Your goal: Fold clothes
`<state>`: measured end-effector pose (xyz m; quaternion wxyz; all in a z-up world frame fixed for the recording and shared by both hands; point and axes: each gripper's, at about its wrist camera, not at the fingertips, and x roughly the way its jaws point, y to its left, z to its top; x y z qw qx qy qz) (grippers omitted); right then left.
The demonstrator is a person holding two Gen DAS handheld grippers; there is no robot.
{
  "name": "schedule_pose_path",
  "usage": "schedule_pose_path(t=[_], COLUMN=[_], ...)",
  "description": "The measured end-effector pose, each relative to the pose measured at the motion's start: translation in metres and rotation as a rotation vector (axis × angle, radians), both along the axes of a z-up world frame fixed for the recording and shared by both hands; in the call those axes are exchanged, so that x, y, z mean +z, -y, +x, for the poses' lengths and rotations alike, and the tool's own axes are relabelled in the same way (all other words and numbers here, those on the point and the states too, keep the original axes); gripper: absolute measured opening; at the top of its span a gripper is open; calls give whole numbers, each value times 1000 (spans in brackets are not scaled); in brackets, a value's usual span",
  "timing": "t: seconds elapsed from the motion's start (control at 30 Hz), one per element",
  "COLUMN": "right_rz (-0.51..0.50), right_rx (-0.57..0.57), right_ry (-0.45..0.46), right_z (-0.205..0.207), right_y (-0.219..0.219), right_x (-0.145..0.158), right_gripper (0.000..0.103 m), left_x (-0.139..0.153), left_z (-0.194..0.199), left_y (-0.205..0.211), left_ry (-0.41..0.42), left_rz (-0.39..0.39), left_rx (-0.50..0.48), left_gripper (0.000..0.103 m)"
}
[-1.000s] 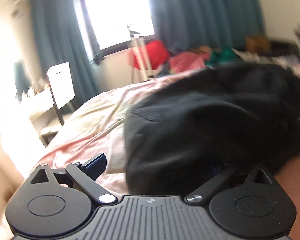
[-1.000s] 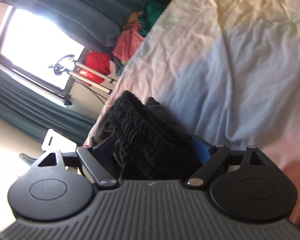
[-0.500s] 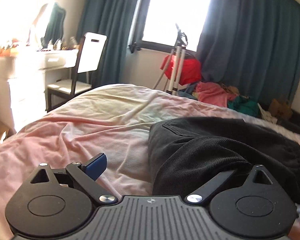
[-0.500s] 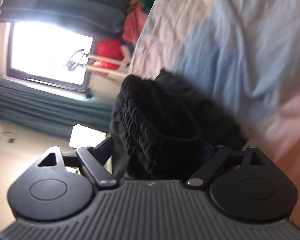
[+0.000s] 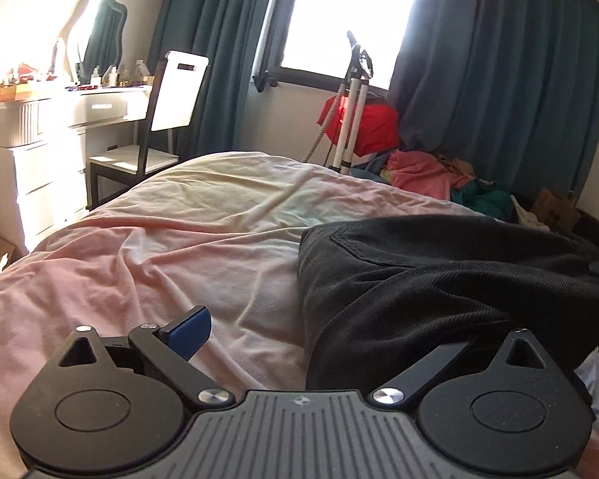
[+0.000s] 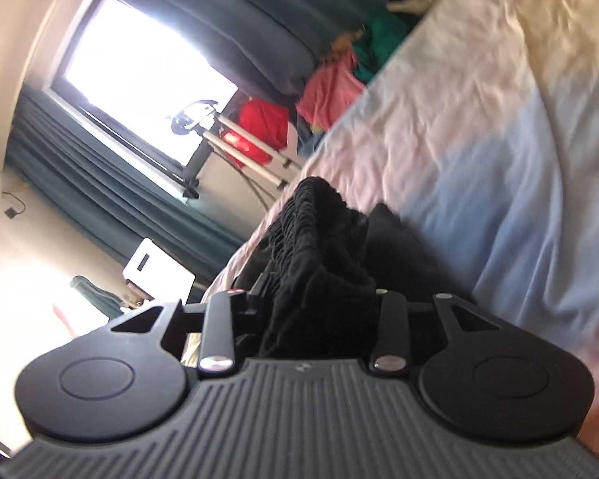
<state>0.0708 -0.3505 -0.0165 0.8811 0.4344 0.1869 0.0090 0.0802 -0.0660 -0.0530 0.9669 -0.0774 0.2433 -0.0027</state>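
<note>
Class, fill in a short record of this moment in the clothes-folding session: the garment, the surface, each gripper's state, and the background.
garment: black trousers, crumpled, not yet folded flat
surface: bed with pink and pale sheet
left gripper: open, jaws wide, trouser fabric lying across its right side
right gripper: shut on the trousers' gathered waistband
background: window, teal curtains, white chair, pile of coloured clothes

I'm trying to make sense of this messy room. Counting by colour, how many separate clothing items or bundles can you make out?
Black: 1, the black garment on the bed, also bunched in the right gripper.
Red: 1, the red bundle under the window.
Pink: 1, the pink cloth in the pile.
Green: 1, the green cloth beside it.
Total: 4
</note>
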Motion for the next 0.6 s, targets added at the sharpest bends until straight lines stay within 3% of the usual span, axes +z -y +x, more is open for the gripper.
schedule_pose_path(t=[0.07, 0.13, 0.23, 0.33, 0.4, 0.6], right_rz=[-51, -61, 38, 103, 76, 127], right_rx=[-39, -82, -86, -79, -97, -78], right_ry=[-25, -113, -148, -166, -200, -270], right_z=[0, 4, 4, 2, 1, 6], right_y=[8, 15, 24, 30, 29, 28], right_x=[-5, -25, -43, -50, -52, -68], right_gripper=[38, 38, 44, 62, 88, 91], left_x=[-3, -7, -11, -11, -11, -11], left_z=[-3, -2, 1, 2, 2, 3], left_y=[6, 13, 11, 2, 0, -1], left_ry=[-6, -18, -41, -53, -57, -64], left_rz=[27, 37, 12, -50, -62, -70], left_rx=[-33, -48, -39, -6, 6, 21], left_gripper=[100, 100, 101, 101, 102, 103])
